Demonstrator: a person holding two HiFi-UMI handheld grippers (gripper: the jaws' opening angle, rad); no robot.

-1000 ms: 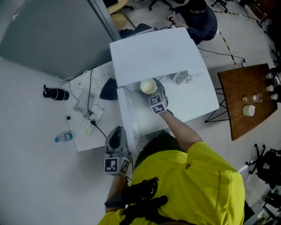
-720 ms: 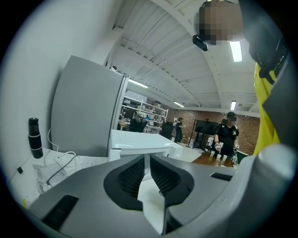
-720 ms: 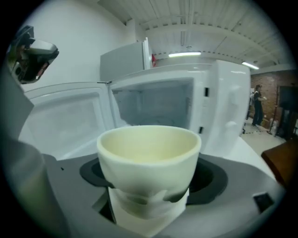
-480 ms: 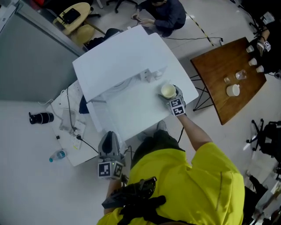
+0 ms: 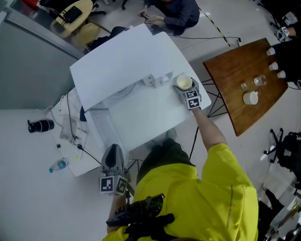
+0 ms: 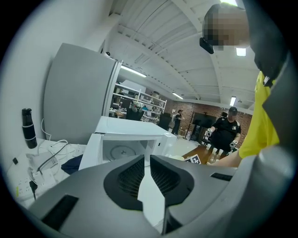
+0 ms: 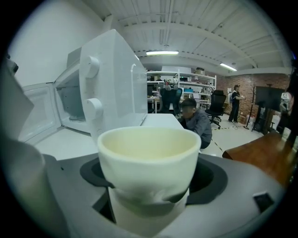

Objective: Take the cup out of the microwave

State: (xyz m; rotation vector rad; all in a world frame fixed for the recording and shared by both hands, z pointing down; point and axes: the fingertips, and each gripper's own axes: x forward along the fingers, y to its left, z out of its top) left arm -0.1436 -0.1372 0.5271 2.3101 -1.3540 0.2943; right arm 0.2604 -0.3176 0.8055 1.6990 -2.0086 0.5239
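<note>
A cream cup (image 5: 184, 83) sits between the jaws of my right gripper (image 5: 187, 89), which is shut on it. The cup is outside the white microwave (image 5: 127, 66), over the right end of the white table (image 5: 150, 117), near the oven's front corner. In the right gripper view the cup (image 7: 148, 155) fills the middle and looks empty, with the microwave (image 7: 111, 79) and its open door (image 7: 39, 111) to the left. My left gripper (image 5: 113, 149) hangs low at the table's near-left edge, shut on nothing. Its view faces the open cavity (image 6: 123, 151).
A wooden table (image 5: 244, 80) with cups and glasses stands to the right. A person (image 5: 174, 12) crouches behind the microwave. A low white table at left carries cables (image 5: 70, 136), a black bottle (image 5: 40, 125) and a water bottle (image 5: 57, 166).
My right gripper has carried the cup from in front of the microwave's opening rightward to the table's right end. My left gripper has shifted a little at the near-left edge.
</note>
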